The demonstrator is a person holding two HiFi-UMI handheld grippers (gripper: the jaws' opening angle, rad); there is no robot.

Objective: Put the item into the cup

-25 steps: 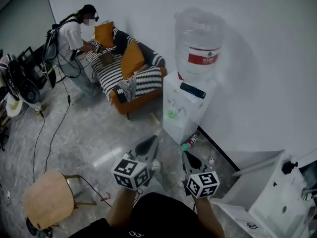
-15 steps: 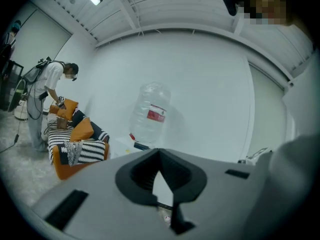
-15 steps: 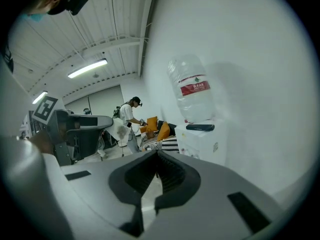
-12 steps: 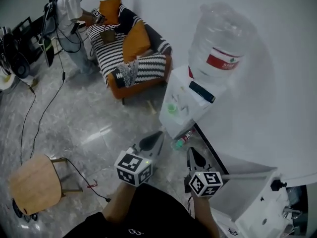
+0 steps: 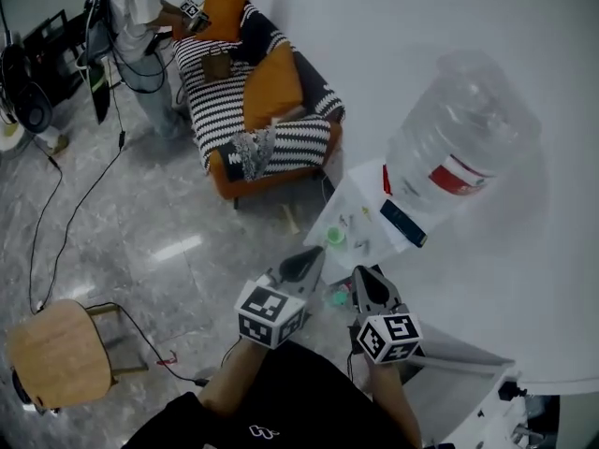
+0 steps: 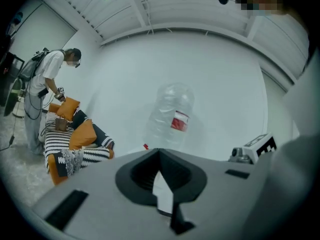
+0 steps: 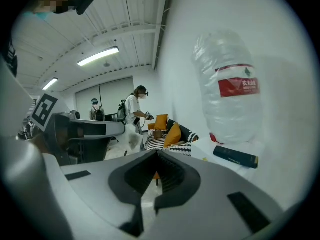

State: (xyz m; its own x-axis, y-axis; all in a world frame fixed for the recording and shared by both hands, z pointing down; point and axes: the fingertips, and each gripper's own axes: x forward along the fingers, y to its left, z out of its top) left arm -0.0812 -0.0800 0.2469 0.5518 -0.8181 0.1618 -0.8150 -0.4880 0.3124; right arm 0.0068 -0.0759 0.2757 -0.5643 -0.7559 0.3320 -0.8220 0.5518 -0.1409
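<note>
The cup (image 5: pixel 335 237), small and green, stands at the front edge of the water dispenser (image 5: pixel 367 206), on the side away from the big clear bottle (image 5: pixel 459 148) that sits on top of it. We have closed in on the dispenser over the last second: it was well ahead of us a moment ago, and now its white top lies just beyond our two tools, with the cup just past the tip of the left gripper (image 5: pixel 304 262). The right gripper (image 5: pixel 363 284) points at the dispenser's near corner, below a dark flat device (image 5: pixel 402 224) that lies on the top next to the bottle. Both tools have their jaws together and nothing between them, so we carry no item yet. Which item is meant we cannot tell. A few small bits lie on the dispenser's top beside the cup, too small to name, and the dark device is the only clear candidate. We judge the approach nearly done and the pick not begun; the next move calls for opening one pair of jaws over whatever is to go in. Away from the dispenser, a striped sofa (image 5: pixel 234 124) with orange cushions stands against the same wall, where another person (image 5: pixel 138 7) is busy.
</note>
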